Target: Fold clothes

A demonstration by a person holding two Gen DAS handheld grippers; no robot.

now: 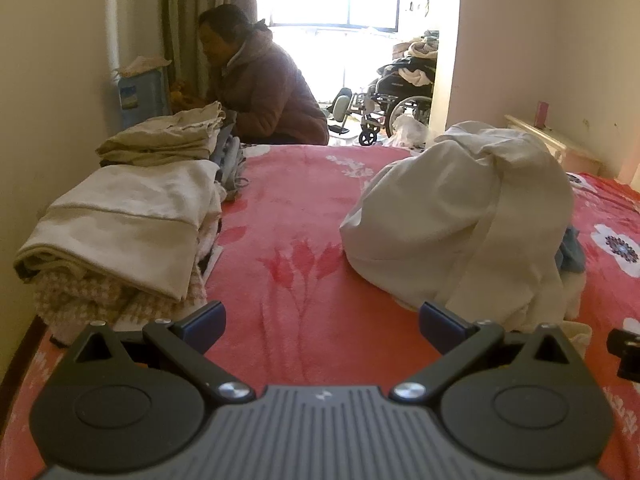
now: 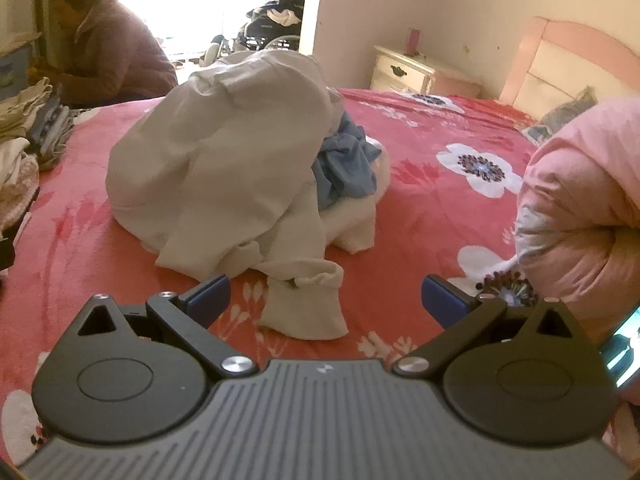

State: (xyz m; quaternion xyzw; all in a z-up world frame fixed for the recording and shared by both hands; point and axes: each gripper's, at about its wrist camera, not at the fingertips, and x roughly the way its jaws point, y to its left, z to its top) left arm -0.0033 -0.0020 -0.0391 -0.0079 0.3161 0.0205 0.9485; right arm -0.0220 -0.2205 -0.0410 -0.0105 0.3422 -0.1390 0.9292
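A crumpled white garment (image 1: 460, 216) (image 2: 216, 152) lies heaped on the red floral blanket (image 1: 300, 240) (image 2: 420, 208), with a blue garment (image 2: 344, 168) tucked against its right side. One white cuff (image 2: 308, 304) trails toward me, just ahead of my right gripper (image 2: 324, 300), which is open and holds nothing. My left gripper (image 1: 322, 326) is open too, over bare blanket, with the heap ahead to its right. Folded beige clothes (image 1: 120, 224) are stacked at the bed's left edge, with a second folded pile (image 1: 168, 136) behind them.
A person in a brown padded jacket (image 1: 264, 92) (image 2: 108, 60) crouches beyond the far edge of the bed. A wheelchair (image 1: 396, 96) loaded with clothes stands in the doorway. A white nightstand (image 2: 404, 70), a pink headboard (image 2: 568, 60) and a pink sleeve (image 2: 584, 200) lie to the right.
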